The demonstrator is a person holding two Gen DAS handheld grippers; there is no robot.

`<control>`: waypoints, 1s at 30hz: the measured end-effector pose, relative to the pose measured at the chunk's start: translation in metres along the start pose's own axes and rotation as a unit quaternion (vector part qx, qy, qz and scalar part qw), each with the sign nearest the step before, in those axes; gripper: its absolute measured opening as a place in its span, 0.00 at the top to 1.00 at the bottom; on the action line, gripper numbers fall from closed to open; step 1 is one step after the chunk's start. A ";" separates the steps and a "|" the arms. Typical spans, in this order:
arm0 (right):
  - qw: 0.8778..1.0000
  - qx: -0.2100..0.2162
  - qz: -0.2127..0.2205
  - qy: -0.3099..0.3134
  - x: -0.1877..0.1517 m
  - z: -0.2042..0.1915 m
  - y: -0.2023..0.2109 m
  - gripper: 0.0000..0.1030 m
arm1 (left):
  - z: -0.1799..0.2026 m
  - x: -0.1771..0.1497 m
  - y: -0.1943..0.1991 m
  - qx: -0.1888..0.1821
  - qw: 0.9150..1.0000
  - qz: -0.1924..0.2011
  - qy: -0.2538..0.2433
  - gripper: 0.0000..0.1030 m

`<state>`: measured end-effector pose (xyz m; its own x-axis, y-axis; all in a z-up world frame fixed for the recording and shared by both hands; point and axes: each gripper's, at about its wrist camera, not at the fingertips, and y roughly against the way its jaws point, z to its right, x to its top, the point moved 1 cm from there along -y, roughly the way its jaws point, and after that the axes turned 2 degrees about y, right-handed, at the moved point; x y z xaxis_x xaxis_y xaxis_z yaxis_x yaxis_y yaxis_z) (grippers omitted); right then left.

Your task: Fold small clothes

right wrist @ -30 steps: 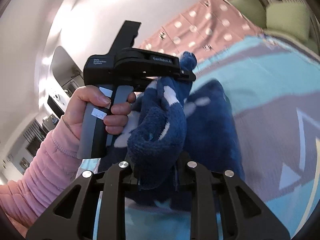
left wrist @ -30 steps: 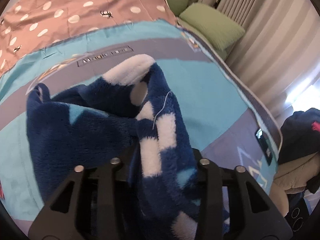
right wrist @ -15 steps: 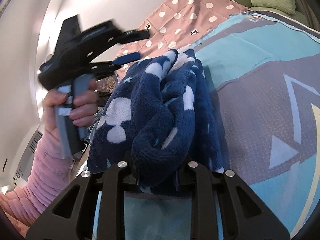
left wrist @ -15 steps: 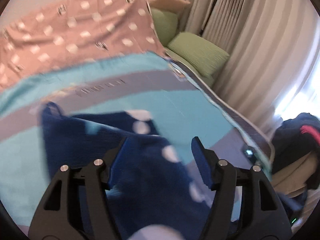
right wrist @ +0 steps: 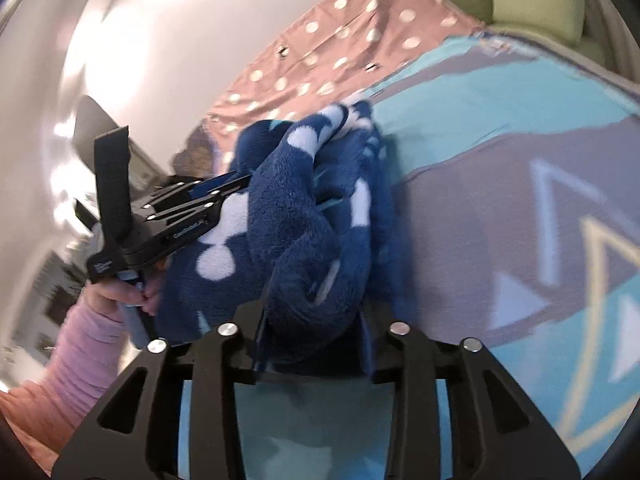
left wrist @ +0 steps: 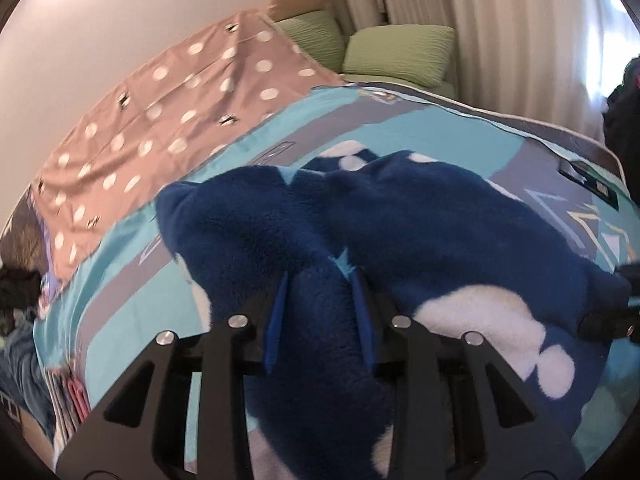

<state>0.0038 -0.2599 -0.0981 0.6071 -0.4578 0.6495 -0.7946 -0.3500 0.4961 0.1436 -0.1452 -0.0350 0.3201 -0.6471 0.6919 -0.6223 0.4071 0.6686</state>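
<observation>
A navy fleece garment (left wrist: 420, 232) with white and light-blue shapes lies bunched on the turquoise and grey bedspread (left wrist: 400, 136). My left gripper (left wrist: 320, 312) is shut on a thick fold of it. My right gripper (right wrist: 312, 320) is shut on another bunched fold of the same garment (right wrist: 304, 216). In the right wrist view the left gripper (right wrist: 224, 192) enters from the left, held by a hand in a pink sleeve (right wrist: 80, 344), its jaws on the garment's left side. The right gripper's edge shows in the left wrist view (left wrist: 608, 320).
A pink polka-dot sheet (left wrist: 180, 92) covers the far part of the bed. Green cushions (left wrist: 400, 52) and curtains (left wrist: 500, 20) stand beyond it. A dark clothes pile (left wrist: 624, 120) sits at the right edge. A white wall (right wrist: 160, 40) is to the left.
My left gripper let go of the garment, opened, then closed on a new fold lower down. The garment has dropped onto the bedspread. My right gripper kept its grip.
</observation>
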 end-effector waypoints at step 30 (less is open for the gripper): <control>0.989 -0.139 -0.012 0.054 0.011 -0.001 -0.008 0.52 | 0.005 -0.010 -0.012 -0.014 0.999 0.031 0.030 0.65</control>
<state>0.0169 -0.2615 -0.0938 0.6347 -0.3568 0.6854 -0.7579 -0.1145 0.6422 0.1439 -0.1468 -0.0511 0.3241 -0.5807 0.7468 -0.6221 0.4639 0.6307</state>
